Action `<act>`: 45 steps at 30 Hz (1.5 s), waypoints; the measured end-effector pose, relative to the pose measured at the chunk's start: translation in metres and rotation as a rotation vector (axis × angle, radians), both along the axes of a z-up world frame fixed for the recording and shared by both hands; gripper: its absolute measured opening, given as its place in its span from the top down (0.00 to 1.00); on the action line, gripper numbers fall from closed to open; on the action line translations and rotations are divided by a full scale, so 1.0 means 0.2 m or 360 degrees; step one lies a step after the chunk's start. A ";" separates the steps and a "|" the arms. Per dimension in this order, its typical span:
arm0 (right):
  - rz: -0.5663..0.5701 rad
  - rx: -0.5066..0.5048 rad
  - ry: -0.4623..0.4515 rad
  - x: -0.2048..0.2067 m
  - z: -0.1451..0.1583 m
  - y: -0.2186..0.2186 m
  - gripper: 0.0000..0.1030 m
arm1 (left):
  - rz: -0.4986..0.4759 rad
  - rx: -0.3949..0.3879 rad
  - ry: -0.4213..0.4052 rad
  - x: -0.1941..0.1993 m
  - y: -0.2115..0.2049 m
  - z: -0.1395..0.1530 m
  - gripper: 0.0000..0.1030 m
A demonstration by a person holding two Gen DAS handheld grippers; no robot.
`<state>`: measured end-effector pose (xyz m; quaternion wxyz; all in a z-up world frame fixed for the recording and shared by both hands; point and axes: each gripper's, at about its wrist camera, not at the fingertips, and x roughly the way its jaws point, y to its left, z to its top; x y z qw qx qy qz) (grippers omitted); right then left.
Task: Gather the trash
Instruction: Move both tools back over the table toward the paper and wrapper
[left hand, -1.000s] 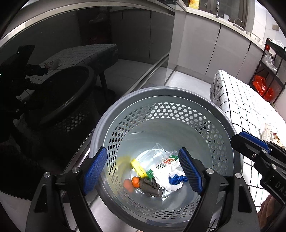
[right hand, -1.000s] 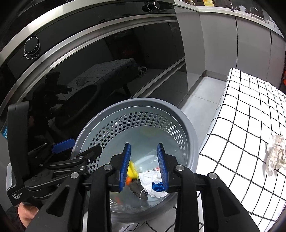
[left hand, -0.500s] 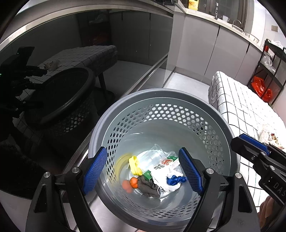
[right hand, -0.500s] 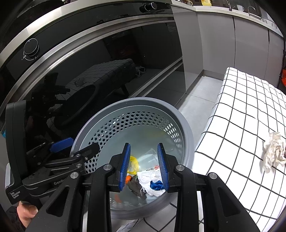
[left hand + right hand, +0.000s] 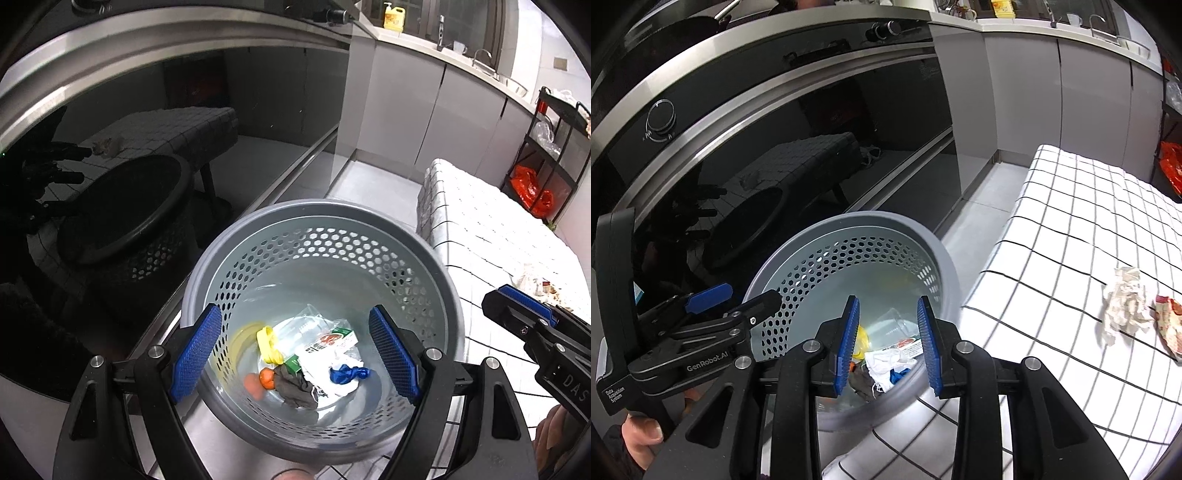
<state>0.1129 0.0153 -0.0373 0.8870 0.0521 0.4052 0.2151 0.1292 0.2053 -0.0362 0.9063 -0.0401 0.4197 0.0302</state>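
The left tongs (image 5: 295,354) are being held spread wide above the grey perforated bin (image 5: 236,236), with nothing between the blue pads (image 5: 195,349). Framed between them, at the bottom of the bin, collected trash is lying: a yellow piece (image 5: 269,345), a clear plastic wrapper (image 5: 306,325), a red-and-green printed packet (image 5: 334,339), a small orange item (image 5: 266,378), a dark grey rag (image 5: 295,387) and a blue scrap (image 5: 349,373) on crumpled white paper (image 5: 317,369).

The right tongs (image 5: 888,347) are being held narrowly parted over the near rim of the same bin (image 5: 938,251), their pads gripping nothing; the bin's contents are being seen through the gap. The left tongs are showing at the left of the right wrist view, held by a hand (image 5: 641,439).

More trash is lying on the surface covered by a white black-checked cloth (image 5: 1071,229), well to the right of the right tongs and apart from the bin: a crumpled white tissue (image 5: 1126,306) and, just beside it, a red-and-white wrapper (image 5: 1169,325). The bin is standing beside this surface, in front of a dark glossy appliance front (image 5: 812,122).
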 end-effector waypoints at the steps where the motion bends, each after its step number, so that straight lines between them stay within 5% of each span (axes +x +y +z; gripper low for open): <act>1: -0.0010 0.0002 -0.0006 -0.01 0.01 -0.02 0.68 | -0.0006 0.0001 -0.0005 0.00 -0.01 0.01 0.22; 22: -0.0206 -0.0030 -0.0087 -0.23 0.14 -0.48 0.64 | -0.0193 0.0043 -0.0057 -0.18 -0.39 0.14 0.22; 45: -0.0546 -0.0086 -0.0099 -0.29 0.06 -1.24 0.59 | -0.0483 0.0064 -0.0026 -0.12 -1.02 0.09 0.21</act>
